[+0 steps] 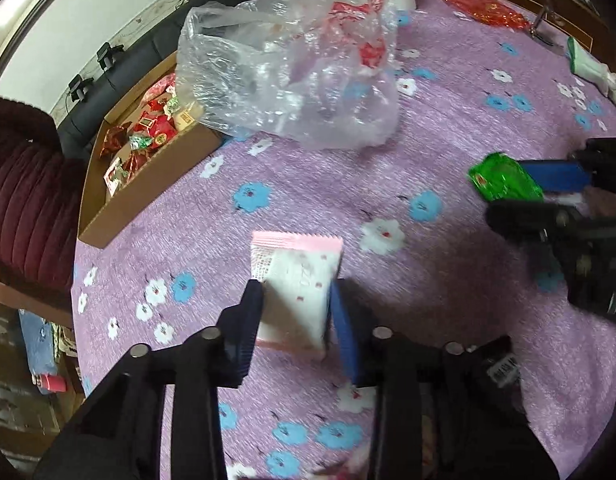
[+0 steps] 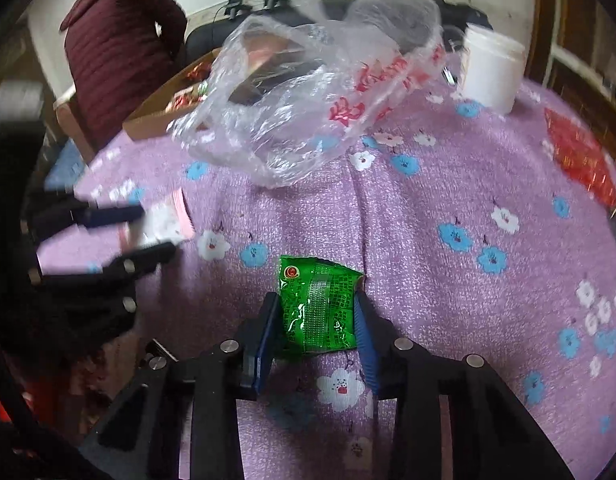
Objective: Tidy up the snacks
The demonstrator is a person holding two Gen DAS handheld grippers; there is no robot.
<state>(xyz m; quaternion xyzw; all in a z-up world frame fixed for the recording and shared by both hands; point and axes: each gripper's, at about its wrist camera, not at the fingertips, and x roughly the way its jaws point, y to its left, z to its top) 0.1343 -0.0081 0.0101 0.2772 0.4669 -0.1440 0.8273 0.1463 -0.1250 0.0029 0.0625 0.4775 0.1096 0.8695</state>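
Note:
My left gripper (image 1: 296, 292) is shut on a white and pink snack packet (image 1: 298, 292), held above the purple flowered tablecloth (image 1: 308, 184). The packet also shows in the right wrist view (image 2: 164, 222), between the left gripper's fingers (image 2: 108, 214). My right gripper (image 2: 317, 300) is shut on a green snack packet (image 2: 319, 306); in the left wrist view this packet (image 1: 503, 178) sits at the right, in the right gripper (image 1: 519, 192). A cardboard box (image 1: 148, 184) with several red and green snacks stands at the far left table edge.
A crumpled clear plastic bag (image 1: 292, 68) lies in the middle back, also in the right wrist view (image 2: 308, 92). A white jar (image 2: 491, 68) stands behind it. A red packet (image 2: 579, 156) lies at the right. A person in a maroon sweater (image 2: 116, 48) stands at the left.

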